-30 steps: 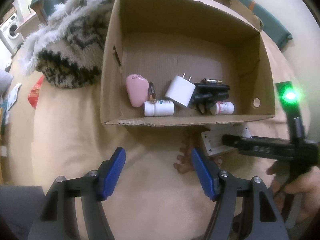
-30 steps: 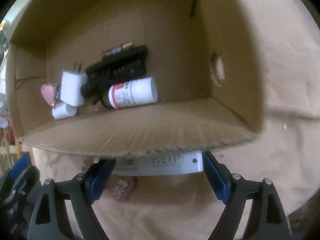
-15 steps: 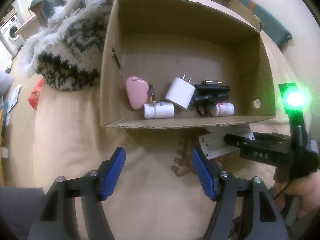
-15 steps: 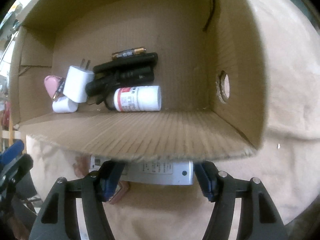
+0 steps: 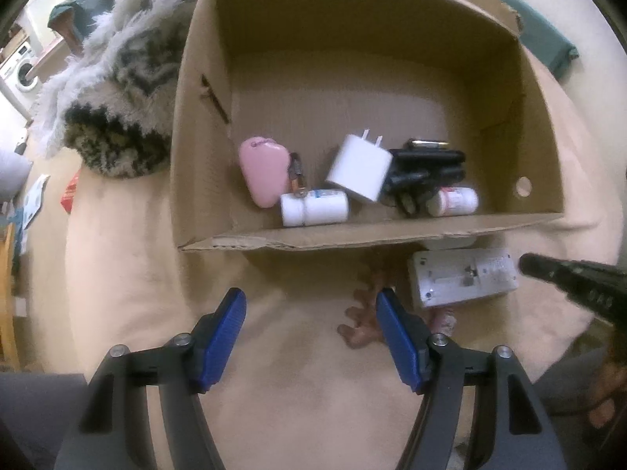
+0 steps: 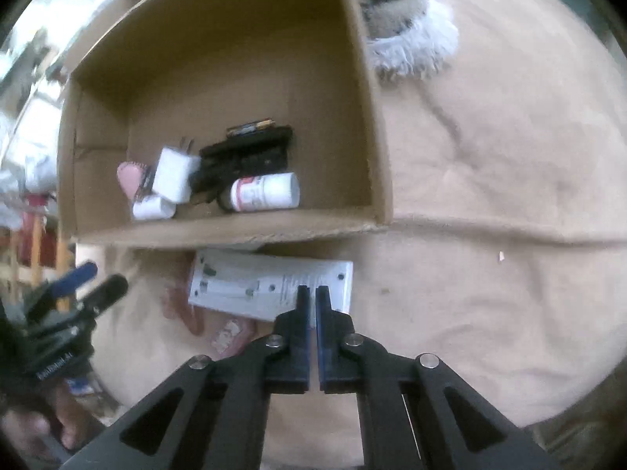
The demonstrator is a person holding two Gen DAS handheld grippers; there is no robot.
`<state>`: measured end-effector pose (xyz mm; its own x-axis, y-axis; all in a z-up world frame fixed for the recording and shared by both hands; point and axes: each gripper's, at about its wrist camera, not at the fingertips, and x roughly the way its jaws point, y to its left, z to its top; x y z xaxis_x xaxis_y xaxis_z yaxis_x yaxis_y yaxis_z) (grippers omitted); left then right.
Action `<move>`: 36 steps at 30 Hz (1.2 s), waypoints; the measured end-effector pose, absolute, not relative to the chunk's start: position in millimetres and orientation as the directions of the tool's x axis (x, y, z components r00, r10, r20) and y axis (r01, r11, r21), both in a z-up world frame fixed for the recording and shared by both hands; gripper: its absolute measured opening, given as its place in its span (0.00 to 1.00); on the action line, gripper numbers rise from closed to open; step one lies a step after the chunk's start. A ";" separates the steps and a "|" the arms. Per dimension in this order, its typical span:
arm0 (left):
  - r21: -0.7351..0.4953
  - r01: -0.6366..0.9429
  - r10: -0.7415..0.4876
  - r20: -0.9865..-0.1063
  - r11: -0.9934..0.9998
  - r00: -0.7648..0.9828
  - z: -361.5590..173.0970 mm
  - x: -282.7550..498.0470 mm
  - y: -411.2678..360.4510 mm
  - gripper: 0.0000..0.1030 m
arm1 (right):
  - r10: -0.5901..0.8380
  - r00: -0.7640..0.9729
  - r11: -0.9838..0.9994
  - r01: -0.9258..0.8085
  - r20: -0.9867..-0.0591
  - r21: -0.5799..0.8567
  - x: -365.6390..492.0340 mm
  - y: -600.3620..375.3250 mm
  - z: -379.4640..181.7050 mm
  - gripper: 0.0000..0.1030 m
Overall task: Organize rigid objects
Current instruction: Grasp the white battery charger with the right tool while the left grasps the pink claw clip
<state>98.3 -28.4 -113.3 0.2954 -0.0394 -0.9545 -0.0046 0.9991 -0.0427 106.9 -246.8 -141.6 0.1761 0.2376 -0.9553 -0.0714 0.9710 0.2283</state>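
The right claw (image 6: pixel 312 291) has snapped together: a moment back its jaws straddled the white slab (image 6: pixel 266 286), and now they are clenched tight, while the view has pulled back from the cardboard box (image 6: pixel 235 231).

Left wrist view: the left claw (image 5: pixel 311 329) hangs released and empty at the bottom of the frame, over the beige blanket (image 5: pixel 129 274). Ahead, the box holds a pink case (image 5: pixel 264 170), a white charger (image 5: pixel 360 172), two white bottles and a black torch (image 5: pixel 427 172), all bunched against its near wall. The slab lies outside, just below that wall at centre right, with the right claw's dark finger coming in from the right edge.

Right wrist view: the clenched tips sit over the slab's lower right corner. Whether they pinch its edge or have closed on nothing, I cannot tell.

The step looks like getting that slab up and into the box. To do it well, confirm the grip holds before rising further, clear the near wall, and set it flat on the bare cardboard at the back, away from the bottles.
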 end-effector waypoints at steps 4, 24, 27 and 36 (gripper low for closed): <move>-0.050 -0.021 -0.042 -0.961 0.999 0.275 -121.8 101.7 -25.1 0.64 | 0.310 0.169 0.947 0.035 -0.936 0.320 124.2 -265.7 -149.8 0.24; -0.100 0.113 -0.115 -0.984 0.988 0.135 -174.0 122.4 -64.9 0.39 | 0.498 0.064 0.824 0.276 -0.865 0.495 119.0 -286.3 -195.9 0.74; -0.105 0.100 -0.118 -0.984 0.989 0.134 -171.0 122.3 -59.5 0.39 | 0.544 0.117 0.783 0.286 -0.831 0.553 120.3 -289.0 -194.0 0.78; -0.106 0.072 -0.116 -0.983 0.992 0.142 -164.7 124.1 -49.4 0.39 | 0.630 0.182 0.744 0.136 -0.755 0.654 124.0 -270.2 -175.5 0.34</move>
